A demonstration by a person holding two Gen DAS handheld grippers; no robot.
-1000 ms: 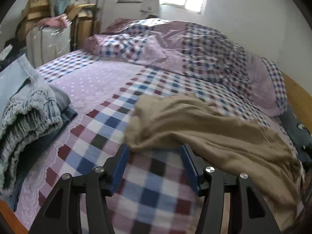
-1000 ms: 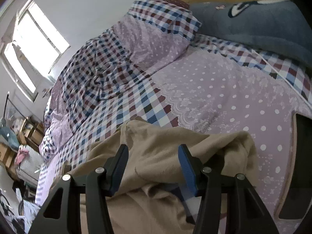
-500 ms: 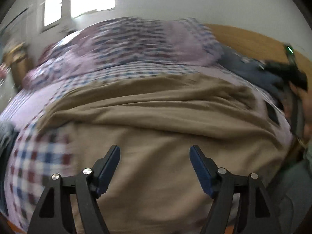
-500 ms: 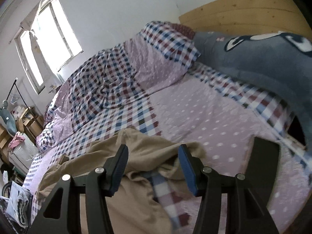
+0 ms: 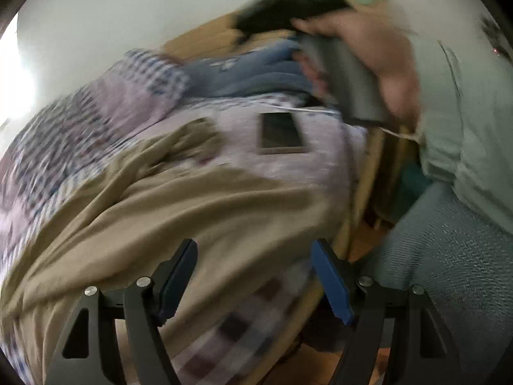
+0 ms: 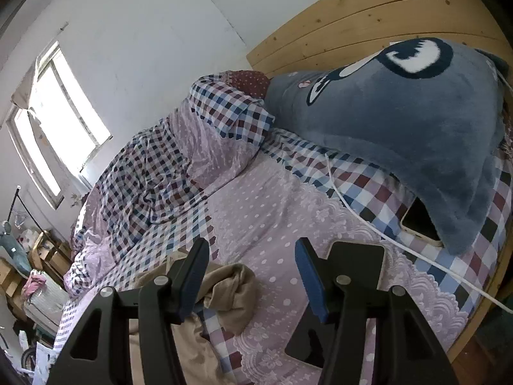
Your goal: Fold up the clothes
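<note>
A beige garment [image 5: 179, 211] lies spread and rumpled across the checked bed cover, blurred in the left wrist view. My left gripper [image 5: 255, 276] hangs open just over its near edge, with nothing between the blue pads [image 5: 179, 276]. In the right wrist view only a crumpled end of the beige garment [image 6: 232, 288] shows, low and left of centre. My right gripper [image 6: 251, 272] is open above that end and holds nothing. The left wrist view also catches a hand [image 5: 378, 54] holding the right gripper high at the upper right.
A dark phone [image 5: 280, 131] lies on the pink dotted sheet beyond the garment. A blue plush pillow [image 6: 400, 122] leans on the wooden headboard [image 6: 368, 9], covering a second phone [image 6: 420, 221] and a white cable [image 6: 362, 218]. The person's trousers [image 5: 449, 256] stand at the bed's edge.
The left view swung right, from the folded pile and bed centre to the garment's end by the bed edge. The right gripper rose off the garment and turned toward the headboard. Both stayed open.
</note>
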